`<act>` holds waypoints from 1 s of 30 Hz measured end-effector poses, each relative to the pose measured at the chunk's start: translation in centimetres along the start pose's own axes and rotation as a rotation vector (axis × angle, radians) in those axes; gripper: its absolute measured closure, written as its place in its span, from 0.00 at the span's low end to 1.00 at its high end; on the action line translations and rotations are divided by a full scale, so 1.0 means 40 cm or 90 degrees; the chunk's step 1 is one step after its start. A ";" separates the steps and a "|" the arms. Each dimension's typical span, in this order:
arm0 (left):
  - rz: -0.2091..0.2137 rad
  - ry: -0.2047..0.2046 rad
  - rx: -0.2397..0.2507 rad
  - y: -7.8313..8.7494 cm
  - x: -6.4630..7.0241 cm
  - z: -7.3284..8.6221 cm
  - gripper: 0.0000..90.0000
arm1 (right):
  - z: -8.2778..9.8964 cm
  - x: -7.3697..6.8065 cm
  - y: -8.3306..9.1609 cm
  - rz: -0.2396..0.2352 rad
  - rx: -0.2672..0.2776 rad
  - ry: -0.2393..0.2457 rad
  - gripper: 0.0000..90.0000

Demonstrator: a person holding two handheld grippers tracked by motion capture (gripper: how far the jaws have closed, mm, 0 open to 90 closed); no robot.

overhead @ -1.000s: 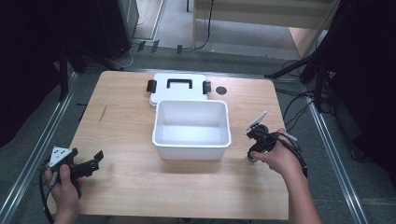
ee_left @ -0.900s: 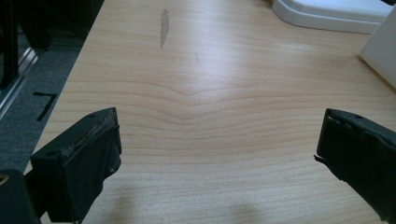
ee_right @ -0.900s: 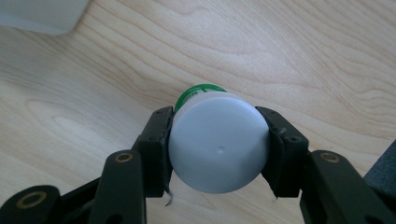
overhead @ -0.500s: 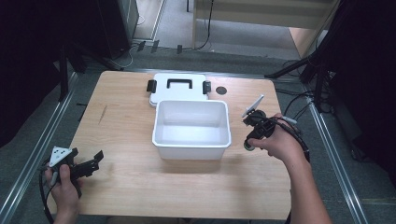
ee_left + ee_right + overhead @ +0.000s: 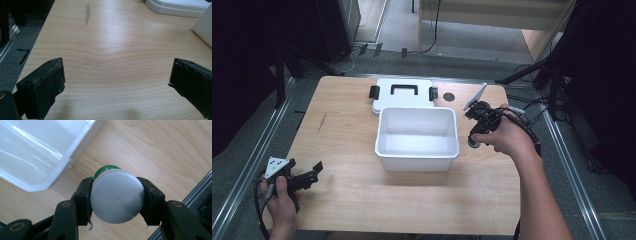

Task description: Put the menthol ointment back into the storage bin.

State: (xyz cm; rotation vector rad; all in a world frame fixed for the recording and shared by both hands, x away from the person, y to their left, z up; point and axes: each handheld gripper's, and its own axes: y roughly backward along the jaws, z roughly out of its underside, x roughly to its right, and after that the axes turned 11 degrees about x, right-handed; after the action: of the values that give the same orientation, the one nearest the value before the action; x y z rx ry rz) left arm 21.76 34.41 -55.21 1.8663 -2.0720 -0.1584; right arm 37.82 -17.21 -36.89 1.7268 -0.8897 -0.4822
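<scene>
Wooden table (image 5: 352,190), light grain, a dark scuff mark (image 5: 322,121) on its left half. White plastic bin (image 5: 417,138) sits open and empty at table centre; its white lid (image 5: 402,95) with black handle and two black side latches lies flat just behind it, touching or nearly touching the bin's far rim, close to the table's far edge. A small dark round spot (image 5: 449,96) on the table just right of the lid; cannot tell what it is. Right gripper (image 5: 473,140) is held above the strip of bare wood between the bin's right wall and the table's right edge, just beside the wall, tilted downward. In the right gripper view its jaws are closed partway around a small bottle (image 5: 117,196), pads pressed on either side of a white round cap, a green body showing beyond it; bottle hangs clear of the table, the bin's corner (image 5: 47,182) near at upper left, the table's metal edge rail (image 5: 197,190) at lower right. Left gripper (image 5: 312,172) rests low at the near-left corner, close to the table's left edge, well apart from the bin. Its jaws stand wide apart with nothing between them, bare wood ahead. Broad open wood across the whole near side and the left half.
</scene>
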 end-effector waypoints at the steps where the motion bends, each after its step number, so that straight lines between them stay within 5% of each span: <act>1: 0.000 0.000 0.000 0.000 0.000 0.000 0.00 | -0.006 0.000 0.005 0.000 0.003 0.009 0.57; 16: 0.000 0.001 -0.002 -0.001 0.000 0.000 0.00 | -0.097 -0.044 0.050 0.011 0.011 0.049 0.57; 30: 0.000 0.001 -0.002 -0.001 -0.001 0.000 0.00 | -0.148 -0.090 0.036 -0.019 0.023 0.075 0.57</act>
State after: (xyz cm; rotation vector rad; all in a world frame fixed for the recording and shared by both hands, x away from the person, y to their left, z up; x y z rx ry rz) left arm 21.80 34.43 -55.21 1.8641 -2.0693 -0.1595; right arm 39.19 -10.92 -33.93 1.7848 -0.7938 -0.3817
